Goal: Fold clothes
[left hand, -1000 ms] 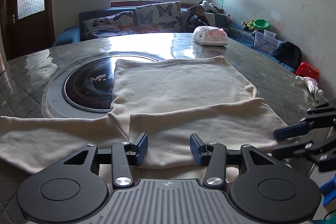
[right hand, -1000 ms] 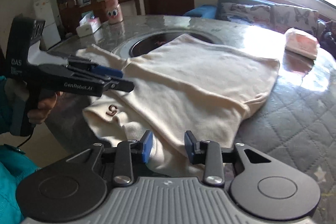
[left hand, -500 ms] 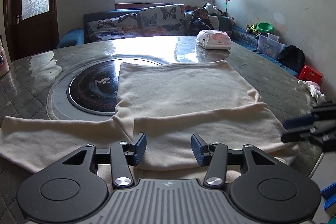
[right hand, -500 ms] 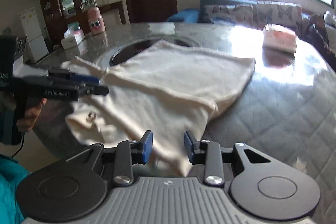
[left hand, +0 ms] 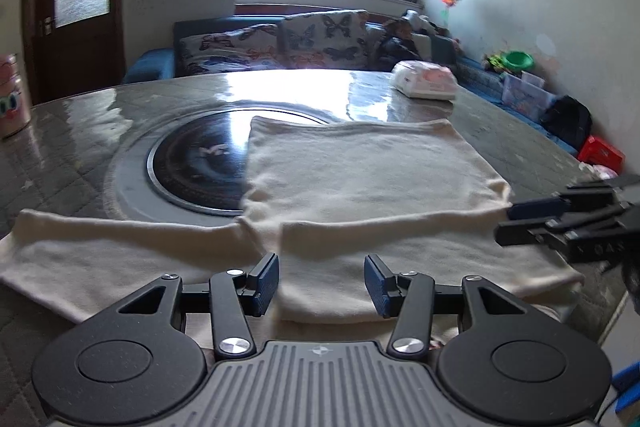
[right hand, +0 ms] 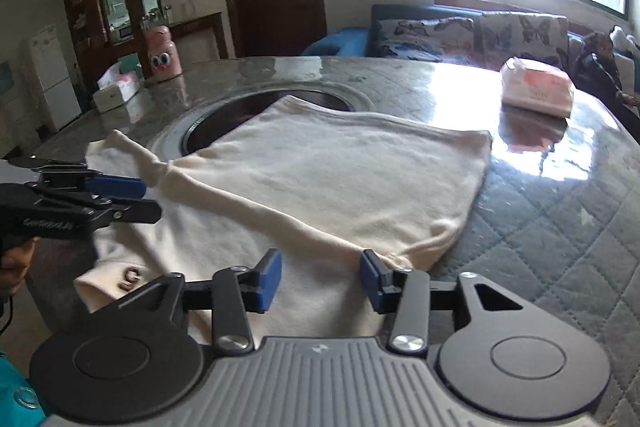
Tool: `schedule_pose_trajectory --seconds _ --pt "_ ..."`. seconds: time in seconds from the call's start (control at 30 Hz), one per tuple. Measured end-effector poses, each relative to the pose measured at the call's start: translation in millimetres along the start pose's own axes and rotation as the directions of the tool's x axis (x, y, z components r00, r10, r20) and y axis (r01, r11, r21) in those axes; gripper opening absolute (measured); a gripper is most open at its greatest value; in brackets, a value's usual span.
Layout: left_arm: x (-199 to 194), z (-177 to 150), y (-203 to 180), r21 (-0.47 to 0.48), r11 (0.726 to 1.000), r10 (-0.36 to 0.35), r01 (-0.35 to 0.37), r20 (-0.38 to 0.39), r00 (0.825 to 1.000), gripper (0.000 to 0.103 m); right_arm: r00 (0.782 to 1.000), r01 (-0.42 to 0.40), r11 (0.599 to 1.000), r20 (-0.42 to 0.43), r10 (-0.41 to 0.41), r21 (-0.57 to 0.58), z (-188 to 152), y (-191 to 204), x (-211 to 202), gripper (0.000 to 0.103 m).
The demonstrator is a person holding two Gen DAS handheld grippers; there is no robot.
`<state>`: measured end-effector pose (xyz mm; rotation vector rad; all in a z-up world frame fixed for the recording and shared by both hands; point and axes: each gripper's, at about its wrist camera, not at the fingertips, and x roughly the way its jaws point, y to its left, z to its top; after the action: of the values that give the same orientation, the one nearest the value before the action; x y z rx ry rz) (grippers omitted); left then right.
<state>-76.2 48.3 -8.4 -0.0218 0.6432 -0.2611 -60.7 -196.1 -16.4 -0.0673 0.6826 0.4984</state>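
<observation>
A cream long-sleeved shirt (left hand: 360, 179) lies flat on the round grey table (left hand: 80, 147), with one sleeve folded across its near part and the other stretched out to the left. My left gripper (left hand: 320, 279) hovers open over the shirt's near edge, and cloth shows between its blue pads without being pinched. My right gripper (right hand: 318, 281) is opening its jaws above the shirt (right hand: 320, 179), near the corner where the folded sleeve meets the body; its pads are clear of the cloth. Each gripper shows in the other's view: the right gripper (left hand: 512, 223) and the left gripper (right hand: 144, 201).
A dark round glass plate (left hand: 200, 163) sits in the table's middle, partly under the shirt. A tissue pack (right hand: 536, 91) lies at the far right, a pink bottle (right hand: 164, 55) and a white box (right hand: 116, 91) at the far left. The table edge runs close to me.
The right gripper's jaws have spread wider, and it has shifted right along the shirt toward the sleeve corner. The left gripper has hardly moved.
</observation>
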Motion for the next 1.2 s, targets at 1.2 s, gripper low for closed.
schedule_pose_trajectory --seconds 1.2 --pt "-20.9 -5.7 177.0 -0.402 0.742 0.563 -0.537 -0.063 0.824 0.053 0.999 -0.031 0.999 -0.011 0.03 -0.045 8.2 35.3 10.7 0.068"
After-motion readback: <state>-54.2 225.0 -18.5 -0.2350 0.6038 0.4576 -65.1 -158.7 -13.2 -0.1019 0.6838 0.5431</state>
